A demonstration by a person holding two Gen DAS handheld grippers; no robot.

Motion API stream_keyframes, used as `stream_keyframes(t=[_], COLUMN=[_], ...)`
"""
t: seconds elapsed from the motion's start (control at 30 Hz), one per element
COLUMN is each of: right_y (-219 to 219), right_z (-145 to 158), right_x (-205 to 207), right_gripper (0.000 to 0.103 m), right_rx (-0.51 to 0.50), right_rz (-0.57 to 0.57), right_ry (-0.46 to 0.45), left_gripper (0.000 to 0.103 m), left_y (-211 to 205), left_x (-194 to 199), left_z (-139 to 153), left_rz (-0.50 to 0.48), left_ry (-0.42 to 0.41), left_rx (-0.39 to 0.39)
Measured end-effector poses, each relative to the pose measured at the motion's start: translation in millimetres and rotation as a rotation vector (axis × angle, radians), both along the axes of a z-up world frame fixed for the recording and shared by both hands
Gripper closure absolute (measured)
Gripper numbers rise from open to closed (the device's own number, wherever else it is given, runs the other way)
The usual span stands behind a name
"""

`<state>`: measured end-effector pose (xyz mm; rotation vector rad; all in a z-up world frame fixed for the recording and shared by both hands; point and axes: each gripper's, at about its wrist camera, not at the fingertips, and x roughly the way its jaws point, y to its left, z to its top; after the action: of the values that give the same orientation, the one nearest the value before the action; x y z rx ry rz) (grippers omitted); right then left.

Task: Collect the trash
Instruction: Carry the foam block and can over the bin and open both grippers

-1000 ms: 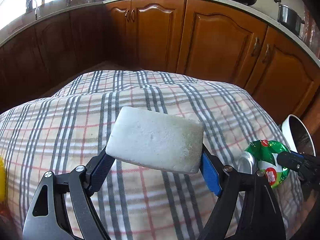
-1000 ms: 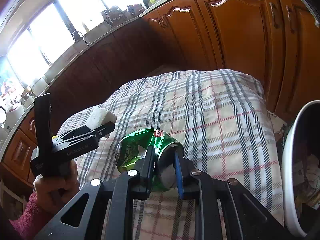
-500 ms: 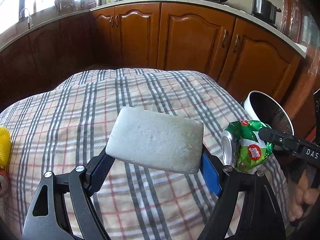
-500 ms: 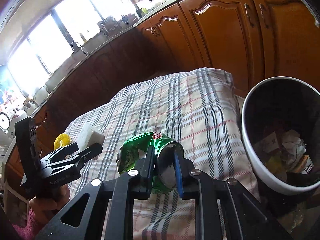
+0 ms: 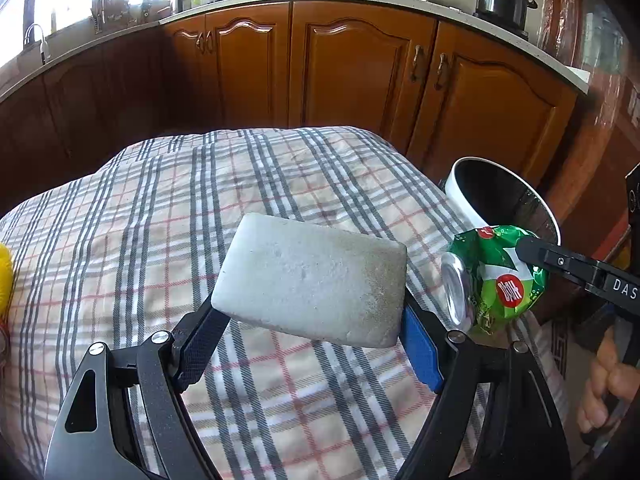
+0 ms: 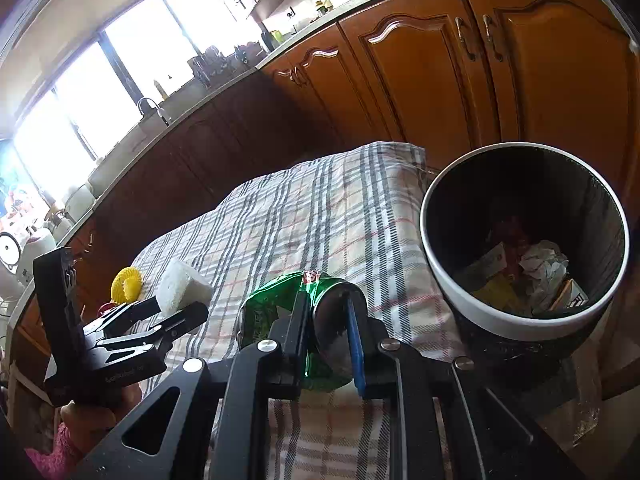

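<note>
Across the near side of the checked tablecloth (image 5: 160, 240), two pieces of trash are hanging above the cloth, while the white-rimmed bin (image 6: 436, 264) is waiting beyond its right edge. The left gripper (image 5: 308, 336) is clamping a pale foam block (image 5: 310, 284), likely light and squashy, by its ends. The right gripper (image 6: 326, 344) is pinching a crushed green can (image 6: 272, 304) at its end; thin, slick metal probably needs that firm bite.

Black left gripper (image 5: 308, 340), blue pad, silver screws; seemingly pink sleeve (image 6: 44, 454).
</note>
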<state>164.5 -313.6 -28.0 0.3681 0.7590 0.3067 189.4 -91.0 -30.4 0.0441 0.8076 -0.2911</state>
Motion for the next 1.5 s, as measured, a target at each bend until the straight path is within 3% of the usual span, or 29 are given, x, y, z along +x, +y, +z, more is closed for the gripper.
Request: stream_keyframes(t=[0.97,1.5], right_y=[-85,-133], right_z=[27,24], right_x=[-16,-9], right_gripper=[0.086,0.086], right_rx=[-0.025,-0.038], right_rz=[-0.137,-0.227], right_ry=[-0.075,-0.066], left_gripper=[0.022,0.022], left_y=[-98,-161], left_x=[-1,16], left_z=[19,23], left_rz=[-0.164,-0.261], left_ry=[-0.031,-0.038], left_rx=[0.038,0.062])
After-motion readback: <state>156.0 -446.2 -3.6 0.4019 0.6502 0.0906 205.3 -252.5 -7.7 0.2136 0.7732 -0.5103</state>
